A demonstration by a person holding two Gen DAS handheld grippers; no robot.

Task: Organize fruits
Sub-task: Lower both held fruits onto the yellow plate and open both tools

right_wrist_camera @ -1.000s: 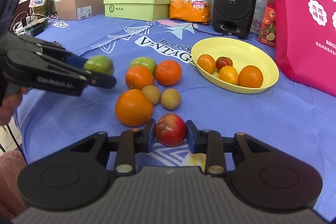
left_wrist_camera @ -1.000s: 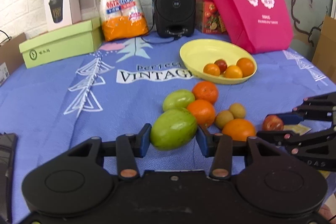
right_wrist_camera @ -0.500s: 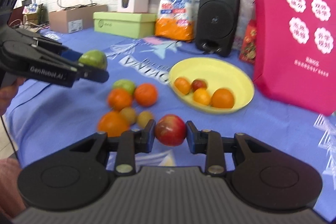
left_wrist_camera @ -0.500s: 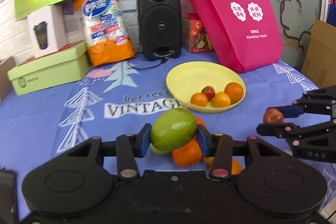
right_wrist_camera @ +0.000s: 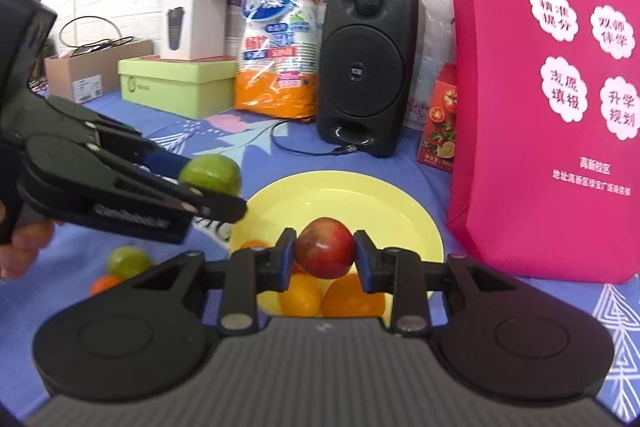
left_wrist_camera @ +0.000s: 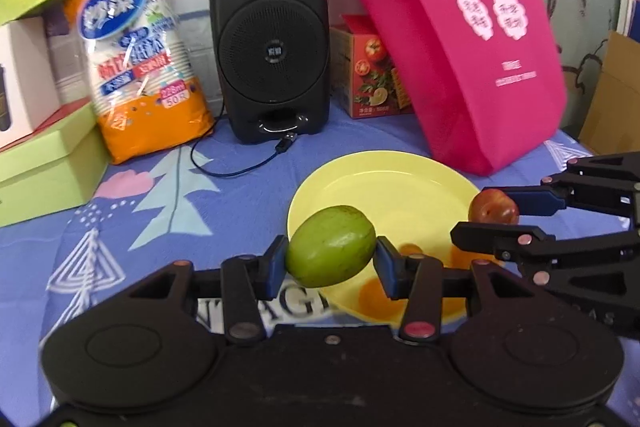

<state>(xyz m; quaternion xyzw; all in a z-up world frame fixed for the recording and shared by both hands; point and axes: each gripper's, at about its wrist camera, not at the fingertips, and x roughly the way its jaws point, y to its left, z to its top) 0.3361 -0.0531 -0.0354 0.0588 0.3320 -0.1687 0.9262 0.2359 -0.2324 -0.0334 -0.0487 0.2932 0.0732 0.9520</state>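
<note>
Between the blue pads of the left gripper (left_wrist_camera: 331, 263) sits a green mango (left_wrist_camera: 330, 246), clamped across its long axis and held clear of the cloth. A second ago this fruit lay on the tablecloth among the loose pile; it is now lifted and carried forward so that the yellow plate (left_wrist_camera: 384, 175) lies directly ahead of and below the fingers. The right gripper (right_wrist_camera: 325, 254) likewise is closed on a red apple (right_wrist_camera: 325, 247), also raised from the table and now above the plate's near rim. Judgement: both picks are complete, and what remains is lowering and release onto the plate. Count in the plate, seen beneath the right gripper: at least three orange-coloured fruits (right_wrist_camera: 352, 297), others possibly hidden behind the fingers. Left of that gripper and below it on the blue tablecloth (right_wrist_camera: 520, 303) remain one green fruit (right_wrist_camera: 129, 261) and one orange (right_wrist_camera: 105, 283); the rest of the pile is out of view. Beyond the plate stand one black speaker (left_wrist_camera: 271, 39) and one pink bag (left_wrist_camera: 460, 27).
</note>
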